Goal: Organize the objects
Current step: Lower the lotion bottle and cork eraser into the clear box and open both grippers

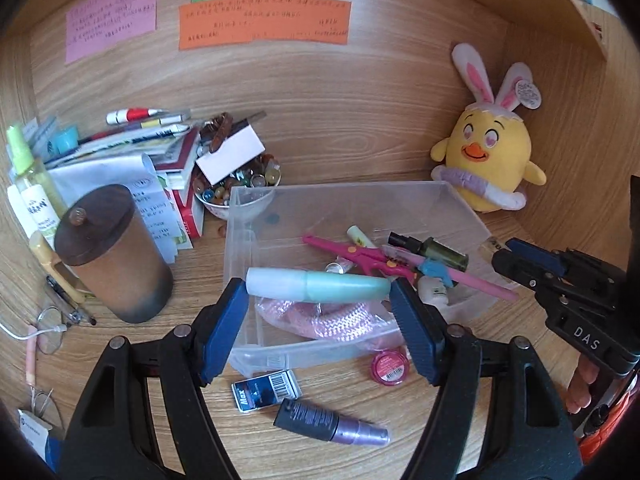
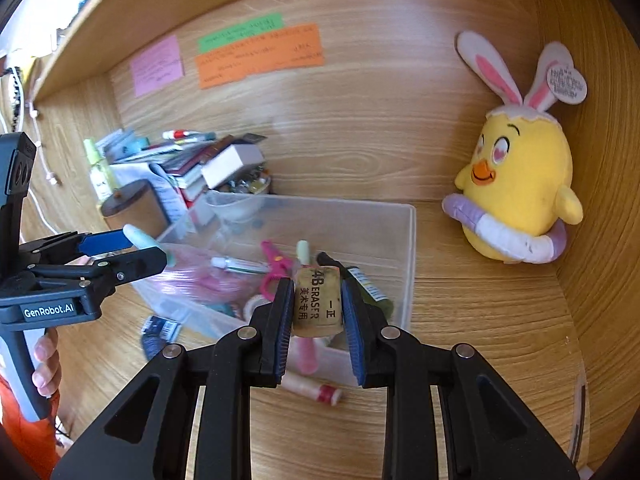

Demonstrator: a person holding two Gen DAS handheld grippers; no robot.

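My left gripper [image 1: 318, 294] is shut on a pale teal tube [image 1: 316, 285], held crosswise above the near edge of a clear plastic box [image 1: 256, 216]. The box holds pink scissors [image 1: 352, 252], a dark green bottle [image 1: 436, 250], a pink mesh pouch [image 1: 320, 320] and other small items. My right gripper [image 2: 318, 300] is shut on a tan 4B eraser [image 2: 318, 300], held above the box's near right corner [image 2: 408, 280]. It shows at the right of the left wrist view [image 1: 520, 260]. The left gripper shows at the left of the right wrist view [image 2: 132, 252].
On the desk in front of the box lie a purple-and-black bottle [image 1: 332, 424], a blue Alex packet [image 1: 266, 390] and a pink round tin [image 1: 390, 366]. A brown lidded canister [image 1: 112, 252], stacked books, a bowl of beads [image 1: 240, 184] and a yellow chick plush [image 1: 492, 156] stand around.
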